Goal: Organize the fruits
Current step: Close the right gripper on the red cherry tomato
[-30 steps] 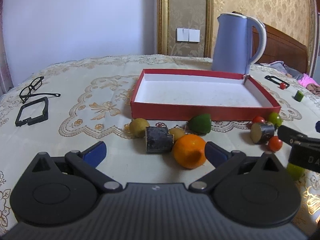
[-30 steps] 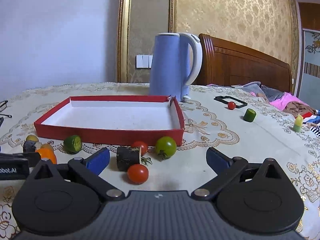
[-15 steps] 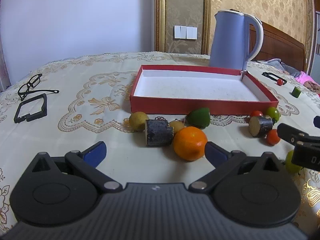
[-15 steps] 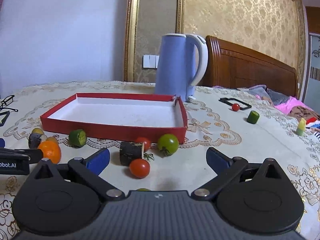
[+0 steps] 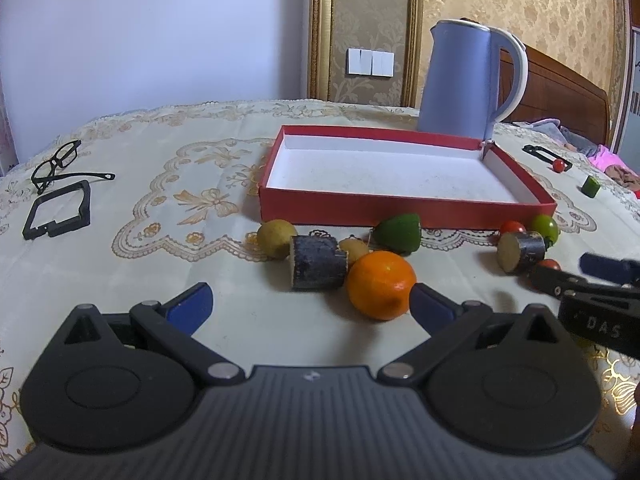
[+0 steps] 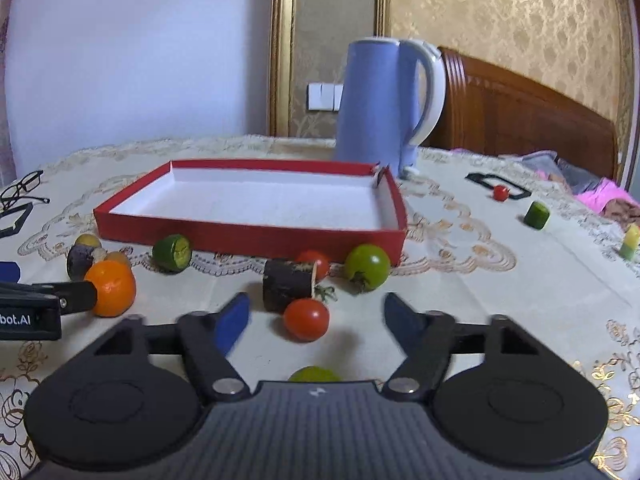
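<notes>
A red tray (image 5: 336,210) (image 6: 248,236) with a white inside lies on the tablecloth. In front of it lie an orange (image 5: 380,285) (image 6: 111,288), a dark purple chunk (image 5: 318,263), two small yellow fruits (image 5: 274,233), a green lime piece (image 5: 399,232) (image 6: 173,253), a second dark chunk (image 6: 287,283), red tomatoes (image 6: 306,319) and a green tomato (image 6: 367,266). My left gripper (image 5: 308,304) is open, the orange just inside its right finger. My right gripper (image 6: 316,318) is open around the near red tomato. A green fruit (image 6: 314,375) shows under it.
A blue kettle (image 5: 468,80) stands behind the tray. Glasses (image 5: 60,166) and a black frame (image 5: 58,210) lie at the left. At the right lie another black frame (image 6: 498,185), a small tomato (image 6: 500,193), a green piece (image 6: 537,215) and a yellow-green piece (image 6: 630,242).
Both grippers have moved back and up a little. The right gripper's jaws have narrowed around the near red tomato. The fruits have not moved.
</notes>
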Demonstrator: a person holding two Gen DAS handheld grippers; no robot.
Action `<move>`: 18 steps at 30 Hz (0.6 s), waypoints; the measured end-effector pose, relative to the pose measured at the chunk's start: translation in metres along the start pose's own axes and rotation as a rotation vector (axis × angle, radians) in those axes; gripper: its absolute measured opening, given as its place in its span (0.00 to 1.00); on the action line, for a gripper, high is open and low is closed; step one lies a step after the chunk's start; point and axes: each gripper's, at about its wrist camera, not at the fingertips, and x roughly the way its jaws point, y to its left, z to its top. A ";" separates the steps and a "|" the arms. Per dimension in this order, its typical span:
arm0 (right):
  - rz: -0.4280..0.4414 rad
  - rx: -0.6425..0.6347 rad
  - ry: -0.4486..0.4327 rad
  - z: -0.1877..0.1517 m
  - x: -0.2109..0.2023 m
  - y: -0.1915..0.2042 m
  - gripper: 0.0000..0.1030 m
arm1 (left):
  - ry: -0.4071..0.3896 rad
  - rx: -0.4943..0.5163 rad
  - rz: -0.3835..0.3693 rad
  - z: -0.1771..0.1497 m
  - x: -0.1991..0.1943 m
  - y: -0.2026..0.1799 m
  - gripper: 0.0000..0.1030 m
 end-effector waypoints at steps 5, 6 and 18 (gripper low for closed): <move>0.018 0.005 0.027 -0.001 0.006 0.002 0.56 | -0.001 -0.008 -0.004 0.000 0.000 0.002 1.00; 0.020 0.007 0.026 -0.001 0.006 0.002 0.56 | -0.001 -0.007 -0.004 0.000 0.000 0.001 1.00; 0.024 0.007 0.063 0.001 0.018 0.002 0.37 | 0.019 -0.014 -0.023 -0.002 0.003 -0.001 1.00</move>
